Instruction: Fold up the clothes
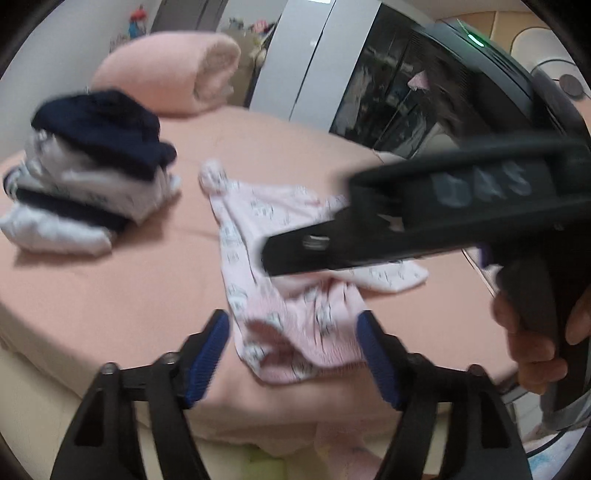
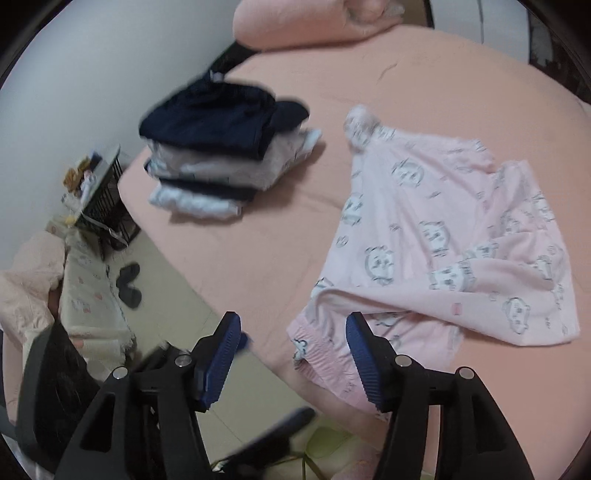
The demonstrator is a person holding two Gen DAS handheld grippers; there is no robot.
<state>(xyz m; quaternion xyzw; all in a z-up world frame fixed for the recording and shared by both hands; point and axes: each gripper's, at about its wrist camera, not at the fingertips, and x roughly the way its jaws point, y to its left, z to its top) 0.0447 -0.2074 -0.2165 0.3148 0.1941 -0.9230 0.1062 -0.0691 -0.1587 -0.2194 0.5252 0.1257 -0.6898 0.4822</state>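
On bed: pink garment lies crumpled at 3 o'clock of folded stack. Left gripper jaws spread, straddling garment's near edge. Right gripper jaws released, empty, at its waistband.

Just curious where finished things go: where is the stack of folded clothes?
The stack of folded clothes sits on the pink bed, left of the pink printed garment and near the rolled pink blanket.
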